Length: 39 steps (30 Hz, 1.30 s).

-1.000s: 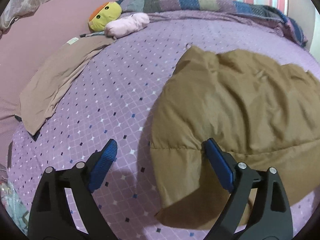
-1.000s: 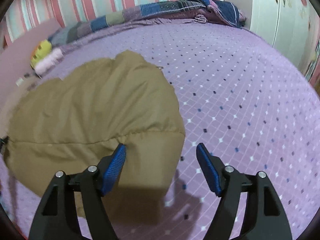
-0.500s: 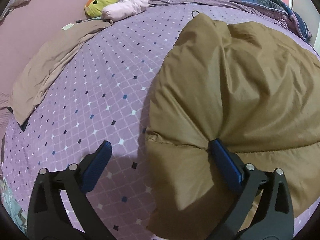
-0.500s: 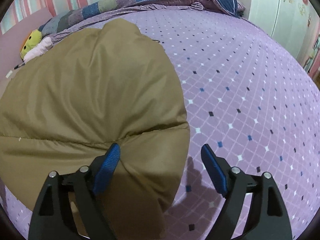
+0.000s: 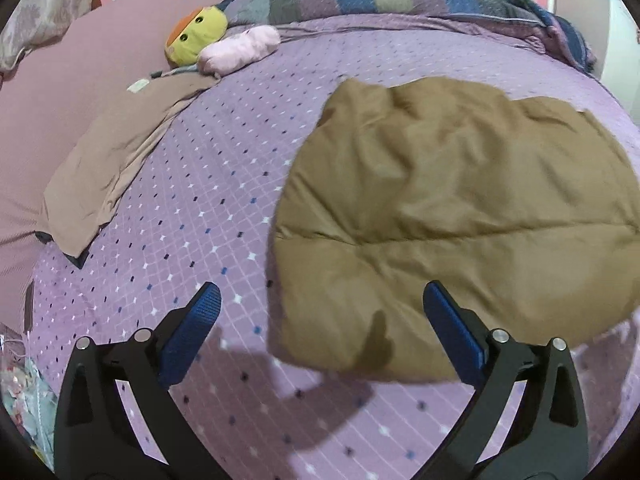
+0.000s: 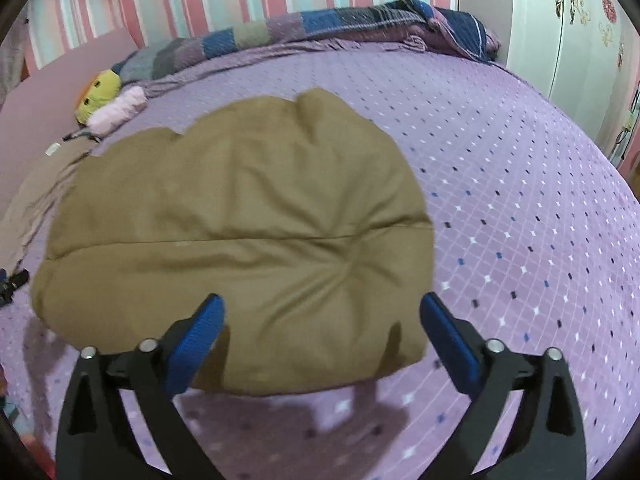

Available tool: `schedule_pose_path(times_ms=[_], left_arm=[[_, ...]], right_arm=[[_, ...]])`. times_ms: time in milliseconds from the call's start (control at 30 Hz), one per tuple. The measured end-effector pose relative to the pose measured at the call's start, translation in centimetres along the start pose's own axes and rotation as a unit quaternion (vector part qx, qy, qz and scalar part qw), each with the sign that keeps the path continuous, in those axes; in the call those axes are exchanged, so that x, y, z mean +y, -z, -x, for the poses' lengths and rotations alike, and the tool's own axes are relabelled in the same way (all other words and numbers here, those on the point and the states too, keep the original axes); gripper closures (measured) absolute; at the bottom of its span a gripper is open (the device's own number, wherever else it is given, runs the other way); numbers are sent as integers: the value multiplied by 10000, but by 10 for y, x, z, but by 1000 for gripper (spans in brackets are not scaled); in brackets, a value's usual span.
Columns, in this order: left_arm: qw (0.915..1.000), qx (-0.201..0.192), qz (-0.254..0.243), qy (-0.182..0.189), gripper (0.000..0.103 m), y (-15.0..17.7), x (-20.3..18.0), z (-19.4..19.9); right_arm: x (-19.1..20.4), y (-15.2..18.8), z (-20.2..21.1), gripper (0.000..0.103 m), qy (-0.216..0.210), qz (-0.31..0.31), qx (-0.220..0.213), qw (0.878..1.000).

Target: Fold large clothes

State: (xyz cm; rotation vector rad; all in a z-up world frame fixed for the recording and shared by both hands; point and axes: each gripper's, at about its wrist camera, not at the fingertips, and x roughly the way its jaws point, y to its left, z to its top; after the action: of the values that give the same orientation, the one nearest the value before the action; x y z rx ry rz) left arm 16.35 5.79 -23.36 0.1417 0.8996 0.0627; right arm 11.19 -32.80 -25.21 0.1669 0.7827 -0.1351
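Two pairs of tongs hang spread wide above the bed, neither holding anything. The left tongs frame the near left corner of the brown padded coat; the right tongs, whose jaws have just been opening, frame its near right corner, with the cloth lying below and clear of the blue pads. That matching placement looks deliberate: each corner was probably let go at once so the folded edge would land even. The coat lies as a puffy bundle on the purple diamond-patterned sheet, a stitched seam running across it near the front edge, its far end lumpy. Beyond it, well apart, a beige garment lies flat by the pink headboard, likely set aside. A yellow plush toy and a striped blanket sit along the far edge, out of the way.
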Motion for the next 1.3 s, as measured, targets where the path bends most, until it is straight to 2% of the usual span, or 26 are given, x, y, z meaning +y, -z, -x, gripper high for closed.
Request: schedule_pose_path(times_ms=[100,167,333,433,533,733,933,1300], left_arm=[[9997,-110,133,151,3,12,-8,32],[9990,-164,263,314,3,21,-9,50],[9960,-237,566,642,3,32,-13,94],[9956,-330,602,630,3,24,-22,109],[9961,-358,527,604,3,19,-30,117],[9963,-413,434,622,3,25,-28,145],[9968,-451,293,597,3,27,-33,153],[9922,-948,126,794,3,18,-36,199]], right_arm=[[23,6,19,2,-173,-83,-43,9998],[43,11,33,2,-132,-9,-43,9999],[72,24,76,2,-95,124,-377,9992],[81,27,103,2,37,201,-592,9980],[86,25,127,2,-57,195,-729,9971],[98,25,165,2,-68,352,-940,9949],[106,25,182,2,-2,370,-900,9953],[102,22,201,2,64,293,-954,9950]])
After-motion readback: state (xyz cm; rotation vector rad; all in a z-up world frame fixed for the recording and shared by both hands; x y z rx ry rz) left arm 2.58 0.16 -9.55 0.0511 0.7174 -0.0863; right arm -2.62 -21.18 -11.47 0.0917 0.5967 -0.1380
